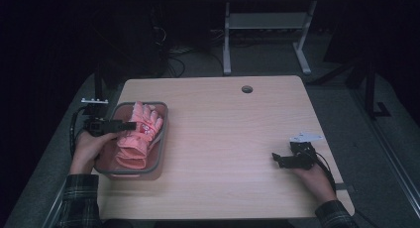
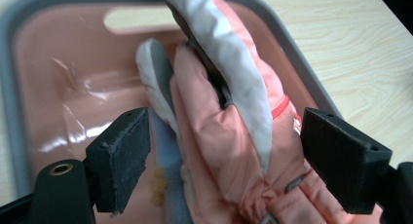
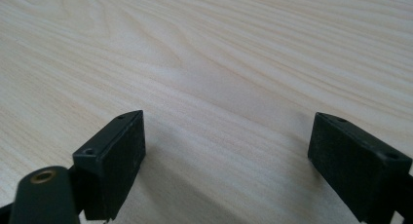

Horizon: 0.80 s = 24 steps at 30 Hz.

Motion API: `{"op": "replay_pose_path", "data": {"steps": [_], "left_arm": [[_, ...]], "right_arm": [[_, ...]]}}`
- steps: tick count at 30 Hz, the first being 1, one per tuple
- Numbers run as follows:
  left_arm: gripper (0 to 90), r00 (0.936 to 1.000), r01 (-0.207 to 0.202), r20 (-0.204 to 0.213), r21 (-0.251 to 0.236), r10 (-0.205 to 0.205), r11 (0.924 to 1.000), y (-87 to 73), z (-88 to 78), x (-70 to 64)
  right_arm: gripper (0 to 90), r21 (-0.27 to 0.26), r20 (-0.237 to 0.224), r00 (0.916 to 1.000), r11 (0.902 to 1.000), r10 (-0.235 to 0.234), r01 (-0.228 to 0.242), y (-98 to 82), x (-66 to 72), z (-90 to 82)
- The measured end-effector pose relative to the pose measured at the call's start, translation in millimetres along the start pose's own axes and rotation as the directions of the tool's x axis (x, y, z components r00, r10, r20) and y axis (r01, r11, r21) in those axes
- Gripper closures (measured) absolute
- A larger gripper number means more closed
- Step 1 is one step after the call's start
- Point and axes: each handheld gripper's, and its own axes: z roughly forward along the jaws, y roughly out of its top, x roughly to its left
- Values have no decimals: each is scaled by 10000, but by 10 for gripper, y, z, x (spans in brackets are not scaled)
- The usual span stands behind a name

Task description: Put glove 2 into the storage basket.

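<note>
While the pink glove [image 2: 229, 151] lies in the grey-rimmed bin [image 1: 163, 139] w/ the left gripper [image 2: 219, 160] agape astride it, right gripper [image 3: 229, 160] idle, also agape, recommend closing both 2 jaws squarely on the thick cuff.

I seem to be working in a dim lab or studio: a pale wood-grain tabletop [image 1: 233, 139] with a round cable hole [image 1: 246, 89], tangled black cables [image 1: 171, 54], a white metal desk frame [image 1: 267, 34], grey carpet [image 1: 341, 109].
</note>
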Motion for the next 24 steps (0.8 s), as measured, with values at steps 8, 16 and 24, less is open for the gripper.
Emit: {"op": "replay_pose_path", "data": {"steps": [8,16,24], "left_arm": [[187,9983,-581,-3,-554,581,9968,114,-141,-85],[187,9872,-1488,448,-909,1534,9847,194,-145,-405],[187,9683,-2227,940,-963,2316,9701,239,-37,-715]], "right_arm": [[130,1,-1,10000,10000,7,-7,0,0,0],[130,2,-2,10000,10000,4,-4,0,0,0],[130,6,-1,10000,10000,7,-7,0,0,-1]]}}
